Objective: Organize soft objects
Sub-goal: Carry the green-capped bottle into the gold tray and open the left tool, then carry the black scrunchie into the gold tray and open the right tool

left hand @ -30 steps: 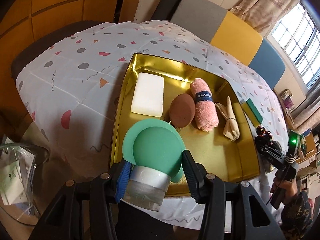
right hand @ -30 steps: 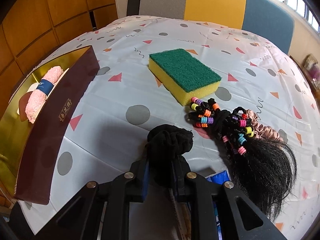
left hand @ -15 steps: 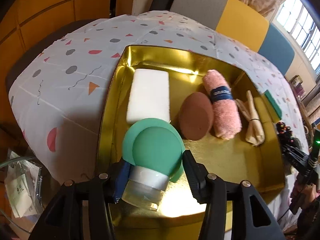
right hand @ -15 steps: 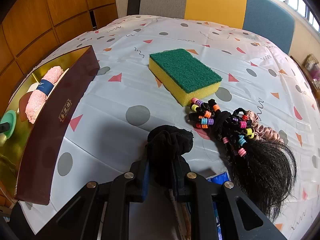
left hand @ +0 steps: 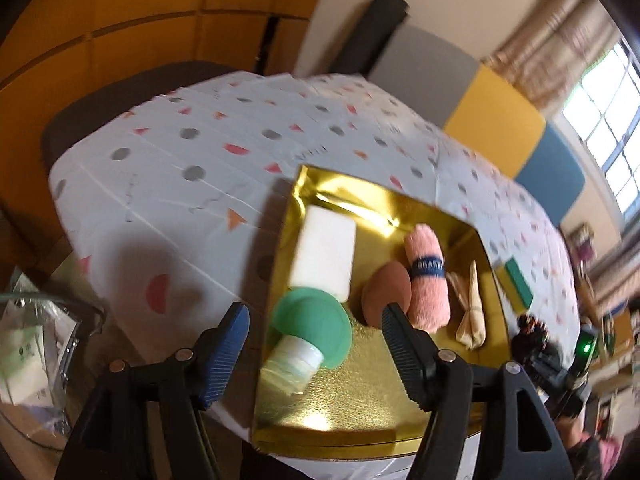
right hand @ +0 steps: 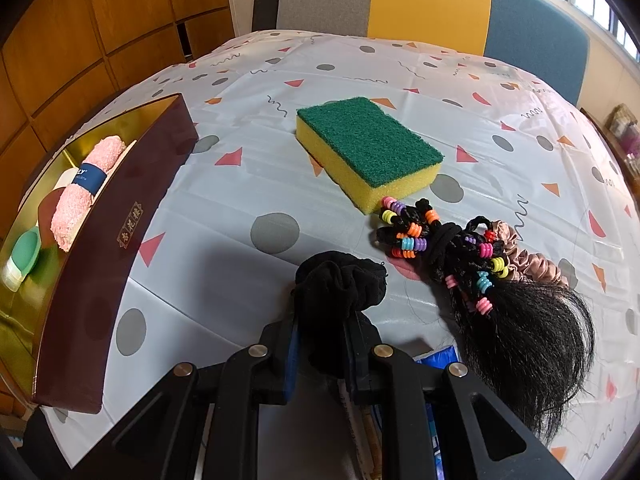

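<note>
A green silicone squeeze bottle (left hand: 310, 328) with a clear cap lies on its side in the near left of the gold tray (left hand: 360, 400). My left gripper (left hand: 315, 312) hovers above it; its jaws are opening and the blue pads stand clear of the bottle. The tray also holds a white sponge (left hand: 324, 256), a brown puff (left hand: 386, 294), a pink rolled towel (left hand: 428, 276) and a beige cloth (left hand: 472, 312). My right gripper (right hand: 324, 332) is shut on a black fabric bundle (right hand: 340, 292) just above the tablecloth.
On the patterned cloth lie a green-and-yellow sponge (right hand: 368, 152), a black hairpiece with coloured beads (right hand: 480, 280) and a pink scrunchie (right hand: 532, 264). The tray's maroon wall (right hand: 120, 240) stands to the left. Chairs ring the far side of the table.
My left gripper let go of the green bottle, opened wide and drew back upward; the bottle now rests in the tray. The right gripper and its black bundle have not moved.
</note>
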Tool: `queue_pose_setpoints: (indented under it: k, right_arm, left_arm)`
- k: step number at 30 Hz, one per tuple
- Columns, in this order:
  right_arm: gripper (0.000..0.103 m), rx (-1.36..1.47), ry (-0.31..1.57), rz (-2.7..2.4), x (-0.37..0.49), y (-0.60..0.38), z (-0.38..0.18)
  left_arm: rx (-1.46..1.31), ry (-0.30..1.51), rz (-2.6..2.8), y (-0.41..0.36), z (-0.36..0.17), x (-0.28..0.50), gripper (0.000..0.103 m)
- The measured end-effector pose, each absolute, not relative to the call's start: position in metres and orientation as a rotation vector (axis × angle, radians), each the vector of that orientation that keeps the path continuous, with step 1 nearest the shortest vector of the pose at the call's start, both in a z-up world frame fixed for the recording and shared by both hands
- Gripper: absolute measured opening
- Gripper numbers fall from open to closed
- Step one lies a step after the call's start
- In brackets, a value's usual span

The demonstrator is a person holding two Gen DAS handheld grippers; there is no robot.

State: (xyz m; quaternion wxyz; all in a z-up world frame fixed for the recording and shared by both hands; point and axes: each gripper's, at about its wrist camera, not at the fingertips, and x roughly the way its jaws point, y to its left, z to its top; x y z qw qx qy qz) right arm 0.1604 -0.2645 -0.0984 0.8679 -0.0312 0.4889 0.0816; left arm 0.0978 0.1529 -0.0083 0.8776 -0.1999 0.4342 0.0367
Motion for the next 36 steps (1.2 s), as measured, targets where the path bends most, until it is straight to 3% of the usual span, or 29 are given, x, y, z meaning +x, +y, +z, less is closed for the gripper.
queue_pose_setpoints:
  k: [7,21,36]
  right_arm:
    - [0.018,-0.073,1.019,0.165,0.159,-0.263,-0.098]
    - [0.018,-0.073,1.009,0.154,0.157,-0.262,-0.096]
    - [0.014,-0.062,1.013,0.183,0.158,-0.258,-0.091]
  left_arm:
    - [-0.378,0.867,0.104,0.148,0.004,0.074,0.07]
    - [-0.012,0.844,-0.054,0.036,-0.005,0.046,0.07]
    - [0.017,0.856,-0.094,0.023,-0.011,0.038,0.07]
